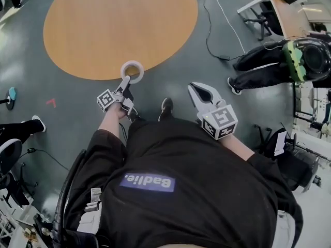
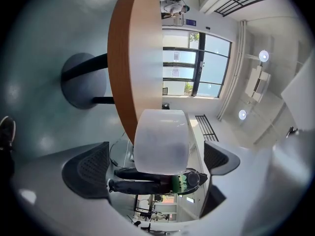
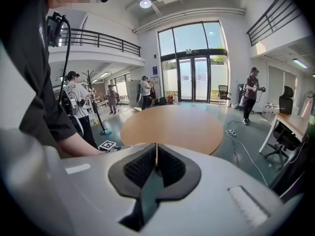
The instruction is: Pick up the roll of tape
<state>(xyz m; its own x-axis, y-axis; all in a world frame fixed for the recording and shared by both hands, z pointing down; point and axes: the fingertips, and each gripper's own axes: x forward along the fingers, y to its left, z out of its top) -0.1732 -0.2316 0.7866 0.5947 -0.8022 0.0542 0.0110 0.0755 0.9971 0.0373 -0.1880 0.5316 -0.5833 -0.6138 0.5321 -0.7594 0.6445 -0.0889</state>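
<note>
The roll of tape (image 1: 123, 70) is a white ring seen from above at the near rim of the round wooden table (image 1: 119, 25). My left gripper (image 1: 125, 82) points at it from just below, turned on its side. In the left gripper view the roll (image 2: 161, 141) sits between the two dark pads (image 2: 86, 168) with a gap on each side, so the jaws stand wide open around it. I cannot tell what the roll rests on. My right gripper (image 1: 194, 88) hangs to the right, apart from the roll. Its pads (image 3: 156, 157) are shut together on nothing.
A black cable (image 1: 212, 30) trails over the grey floor right of the table. A seated person (image 1: 258, 66) and a desk with chairs (image 1: 269, 9) are at the far right. My own shoe (image 1: 166, 107) is between the grippers. Several people (image 3: 253, 90) stand beyond the table.
</note>
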